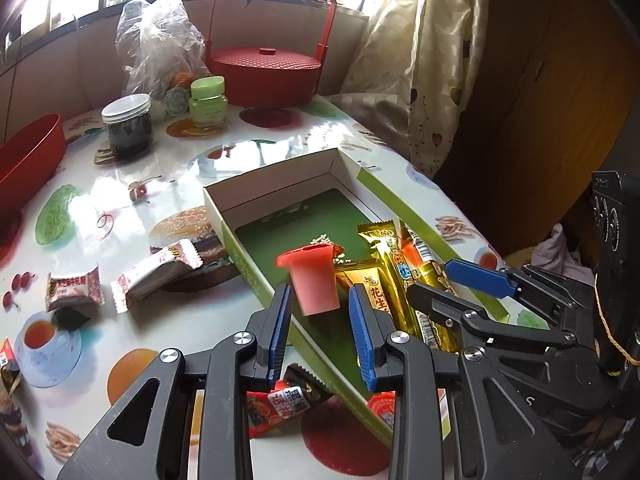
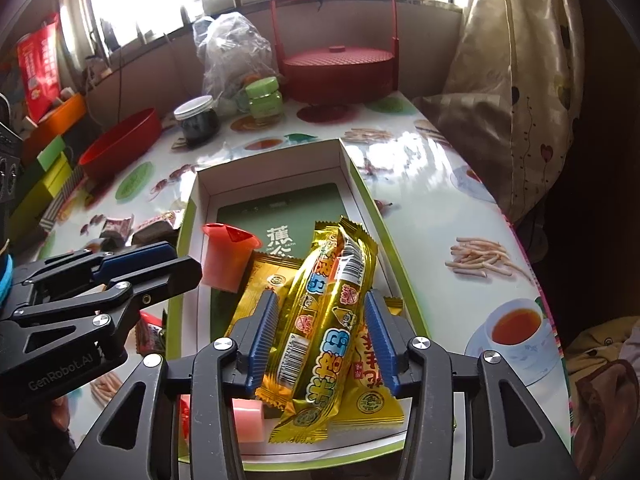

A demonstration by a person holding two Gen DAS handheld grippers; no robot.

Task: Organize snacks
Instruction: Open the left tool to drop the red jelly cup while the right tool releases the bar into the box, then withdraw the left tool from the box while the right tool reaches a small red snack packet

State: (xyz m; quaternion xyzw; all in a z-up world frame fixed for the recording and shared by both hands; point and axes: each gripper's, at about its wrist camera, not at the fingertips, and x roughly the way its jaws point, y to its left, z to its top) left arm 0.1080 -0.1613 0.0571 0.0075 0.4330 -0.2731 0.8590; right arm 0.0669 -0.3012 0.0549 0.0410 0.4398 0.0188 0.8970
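The left tool [image 1: 320, 316] is spread, its two blue pads standing either side of a pink jelly cup [image 1: 314, 280] without visibly touching it; the cup sits just ahead of the fingertips, upright or slightly tilted, with its red lid on top, over the near-left part of the green-floored box [image 1: 280, 184]. Whether the cup rests on the box floor or hangs just above it cannot be told. The right tool [image 2: 320, 336] is also spread, straddling a gold wrapped bar [image 2: 324, 320] that lies on other gold packets in the near-right part of the same box. That bar's long axis runs near to far, in line with the fingers, so the pads face its long sides.

Outside the box, on the desk [image 1: 168, 184] to the left, lie two white-and-red wrapped sweets [image 1: 156, 276] and another [image 1: 72, 284], well apart from both tools. The left tool is the nearer one to them, so I judge it the likelier to fetch them next.
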